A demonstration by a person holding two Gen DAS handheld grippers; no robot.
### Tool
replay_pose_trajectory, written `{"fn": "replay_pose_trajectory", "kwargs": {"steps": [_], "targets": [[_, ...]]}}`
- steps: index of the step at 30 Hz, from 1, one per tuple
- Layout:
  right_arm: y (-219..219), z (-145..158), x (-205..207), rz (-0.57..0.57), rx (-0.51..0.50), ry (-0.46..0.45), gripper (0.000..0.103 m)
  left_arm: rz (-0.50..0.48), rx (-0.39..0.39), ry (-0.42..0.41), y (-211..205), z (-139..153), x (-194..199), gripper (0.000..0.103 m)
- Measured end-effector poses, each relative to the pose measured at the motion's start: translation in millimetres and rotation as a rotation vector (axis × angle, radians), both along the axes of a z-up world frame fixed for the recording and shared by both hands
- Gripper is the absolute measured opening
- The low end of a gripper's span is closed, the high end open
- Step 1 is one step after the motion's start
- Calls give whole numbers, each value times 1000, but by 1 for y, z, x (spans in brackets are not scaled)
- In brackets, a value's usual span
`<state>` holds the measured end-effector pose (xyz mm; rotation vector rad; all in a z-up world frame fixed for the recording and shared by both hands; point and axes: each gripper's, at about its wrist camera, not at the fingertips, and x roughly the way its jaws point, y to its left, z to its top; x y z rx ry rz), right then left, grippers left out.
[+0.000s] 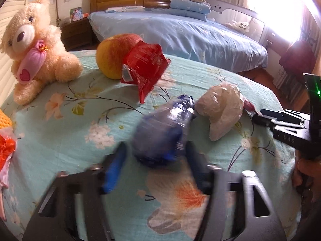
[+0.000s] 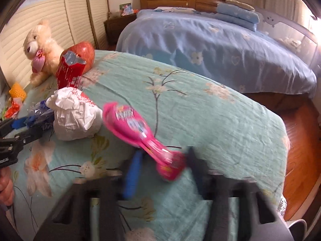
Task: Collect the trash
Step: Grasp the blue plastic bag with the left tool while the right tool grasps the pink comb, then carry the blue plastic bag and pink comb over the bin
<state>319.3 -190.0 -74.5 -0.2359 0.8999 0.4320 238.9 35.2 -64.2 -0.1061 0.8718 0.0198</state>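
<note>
Our left gripper [image 1: 156, 156] fingers grip a blue plastic wrapper [image 1: 162, 132] over the bed [image 1: 80, 120]; our right gripper [image 2: 162, 164] fingers pinch a pink wrapper [image 2: 138, 132] near its right edge.

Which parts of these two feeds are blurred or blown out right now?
Left wrist view: the window corner is blown out; the blue wrapper and left gripper are motion-smeared. Right wrist view: the pink wrapper and right gripper are smeared; the background stays sharp.
</note>
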Motion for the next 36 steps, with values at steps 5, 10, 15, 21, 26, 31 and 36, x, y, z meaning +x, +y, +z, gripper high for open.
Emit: {"fn": "replay_pose_trajectory", "kwargs": {"steps": [5, 10, 15, 21, 26, 31, 36], "targets": [[-16, 4, -6, -48, 66, 42, 2, -3, -5, -15, -2, 3, -7, 34], [-32, 7, -28, -90, 119, 54, 2, 5, -19, -33, -2, 6, -25, 31], [-46, 12, -55, -134, 154, 45, 2, -8, -54, -34, -6, 9, -48, 30], [-64, 18, -88, -181, 193, 30, 2, -76, -77, -37, -32, 12, -64, 30], [-76, 17, -114, -218, 217, 32, 2, -144, -91, -45, -63, 17, -73, 30], [-86, 17, -135, -244, 232, 27, 2, -207, -92, -50, -89, 21, -79, 30], [-98, 19, -153, -274, 252, 19, 2, -256, -89, -53, -114, 24, -84, 30]]}}
